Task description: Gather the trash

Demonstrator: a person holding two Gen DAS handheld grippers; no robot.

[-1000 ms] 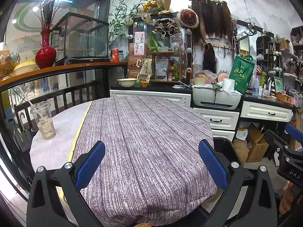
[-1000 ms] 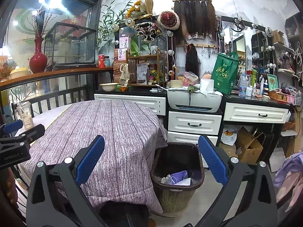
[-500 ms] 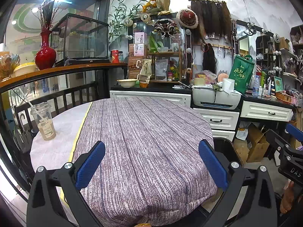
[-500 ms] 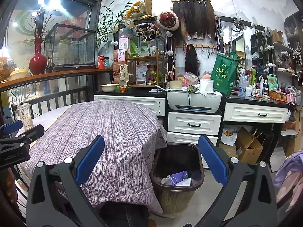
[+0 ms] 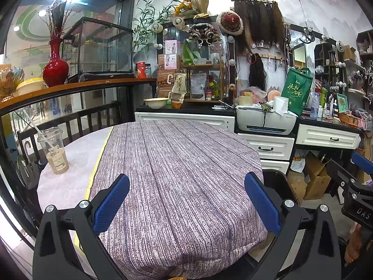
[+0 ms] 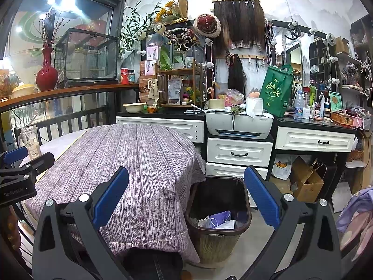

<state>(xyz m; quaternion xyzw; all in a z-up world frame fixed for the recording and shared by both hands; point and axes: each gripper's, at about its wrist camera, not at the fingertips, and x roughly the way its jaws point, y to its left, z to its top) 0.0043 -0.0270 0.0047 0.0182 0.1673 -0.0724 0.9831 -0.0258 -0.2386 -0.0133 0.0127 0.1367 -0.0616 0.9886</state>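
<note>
Your left tool (image 5: 186, 206) hangs over the near edge of the counter (image 5: 177, 163), jaws spread wide with nothing between them. Your right tool (image 6: 186, 206) is just as wide apart and empty, straddling the counter's right edge and the bin (image 6: 218, 228) on the floor below it. The plastic cup (image 5: 54, 150) with its straw stands on the counter's far left, well apart from your left tool. In the bin, crumpled paper trash (image 6: 216, 220) lies at the bottom.
</note>
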